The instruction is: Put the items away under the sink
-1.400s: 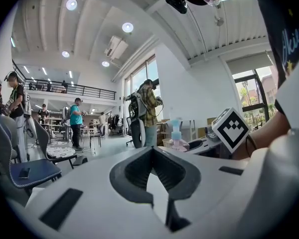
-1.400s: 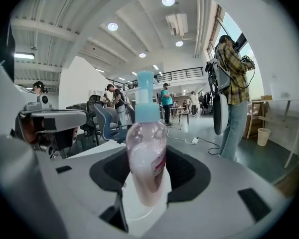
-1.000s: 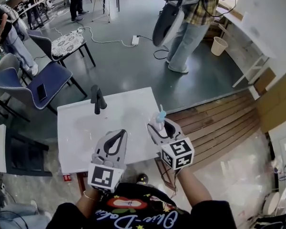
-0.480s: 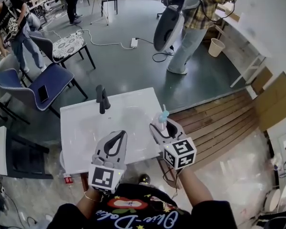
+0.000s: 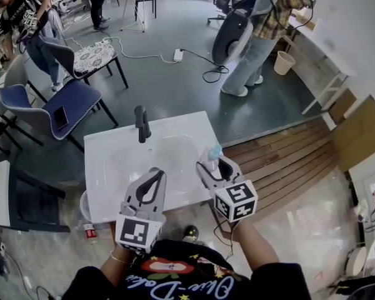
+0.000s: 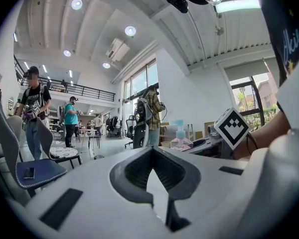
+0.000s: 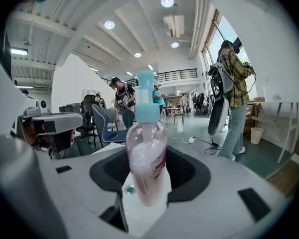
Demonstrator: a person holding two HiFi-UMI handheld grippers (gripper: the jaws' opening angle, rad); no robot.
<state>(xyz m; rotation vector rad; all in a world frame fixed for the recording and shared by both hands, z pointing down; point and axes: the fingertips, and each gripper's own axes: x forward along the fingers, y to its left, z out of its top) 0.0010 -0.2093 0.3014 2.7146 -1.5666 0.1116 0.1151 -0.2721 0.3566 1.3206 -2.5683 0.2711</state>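
Note:
A pump bottle [image 5: 212,155] of pink liquid with a light blue pump stands upright between the jaws of my right gripper [image 5: 210,162], which is shut on it over the right edge of the white sink top [image 5: 175,144]. In the right gripper view the bottle [image 7: 147,158] fills the gap between the jaws of that gripper [image 7: 147,183]. My left gripper [image 5: 156,174] hovers over the sink's near edge, shut, its fingertips meeting with nothing between them [image 6: 150,151]. A black faucet [image 5: 141,124] rises at the sink's far side.
A blue chair [image 5: 62,111] and a patterned chair [image 5: 90,56] stand beyond the sink on the left. A person in a plaid shirt [image 5: 262,30] stands at the back right near a bin [image 5: 286,61]. A cable and power strip [image 5: 178,55] lie on the floor. Wooden slats [image 5: 287,161] lie to the right.
Both grippers have moved forward a little over the sink top, the bottle still in the right one. The people in the background have shifted.

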